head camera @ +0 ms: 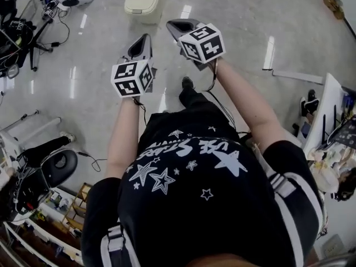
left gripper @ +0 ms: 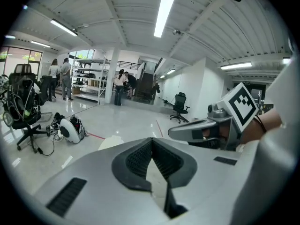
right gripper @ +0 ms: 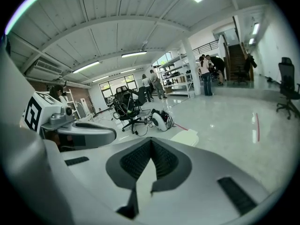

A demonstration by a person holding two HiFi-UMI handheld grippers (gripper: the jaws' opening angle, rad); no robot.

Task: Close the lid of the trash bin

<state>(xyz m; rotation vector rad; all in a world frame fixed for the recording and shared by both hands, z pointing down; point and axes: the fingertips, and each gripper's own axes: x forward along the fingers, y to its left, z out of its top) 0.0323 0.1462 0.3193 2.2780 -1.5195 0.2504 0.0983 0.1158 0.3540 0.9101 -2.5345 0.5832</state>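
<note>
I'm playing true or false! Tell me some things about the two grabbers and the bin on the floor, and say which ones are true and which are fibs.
1. The trash bin is black. False: it is cream-coloured.
2. The left gripper has its jaws together with nothing between them. True.
3. The right gripper is squeezing the bin. False: its jaws are together on nothing, and the bin is apart from it.
4. The bin stands on the floor ahead of both grippers. True.
</note>
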